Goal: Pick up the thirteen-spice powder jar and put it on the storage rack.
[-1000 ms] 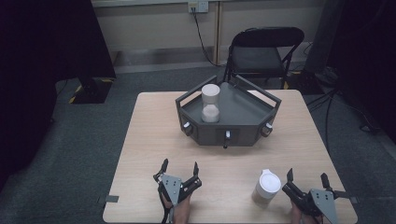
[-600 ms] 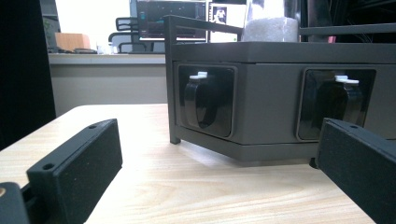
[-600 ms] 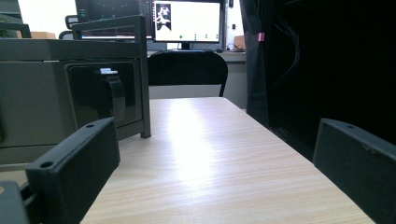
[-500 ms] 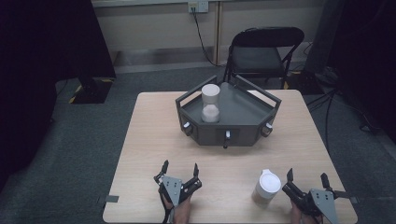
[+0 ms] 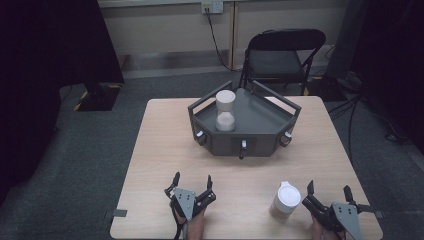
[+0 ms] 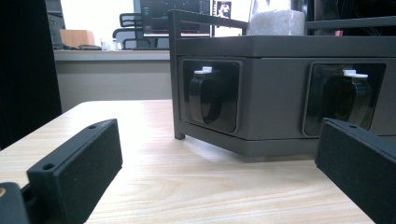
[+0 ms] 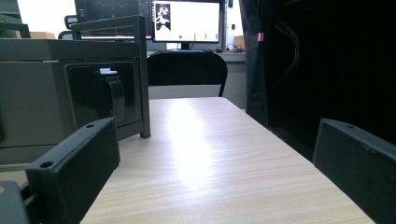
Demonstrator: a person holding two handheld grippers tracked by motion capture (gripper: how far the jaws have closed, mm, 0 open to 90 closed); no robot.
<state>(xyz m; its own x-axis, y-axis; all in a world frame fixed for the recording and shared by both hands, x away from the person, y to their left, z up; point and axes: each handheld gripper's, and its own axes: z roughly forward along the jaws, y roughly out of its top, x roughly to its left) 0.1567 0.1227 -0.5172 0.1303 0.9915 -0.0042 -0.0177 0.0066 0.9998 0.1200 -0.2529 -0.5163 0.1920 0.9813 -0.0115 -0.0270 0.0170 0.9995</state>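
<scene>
Left gripper (image 5: 191,183): we hold it low at the near edge of the counter (image 5: 165,150), jaws wide, gripping nothing.
Right gripper (image 5: 327,194): we hold it at the near right corner, jaws wide, empty.
White cup (image 5: 285,200): upright, just left of our right gripper, apart from it.
Dark tray (image 5: 260,121): far centre, with an hourglass-shaped container (image 5: 225,110) standing at its left.
</scene>
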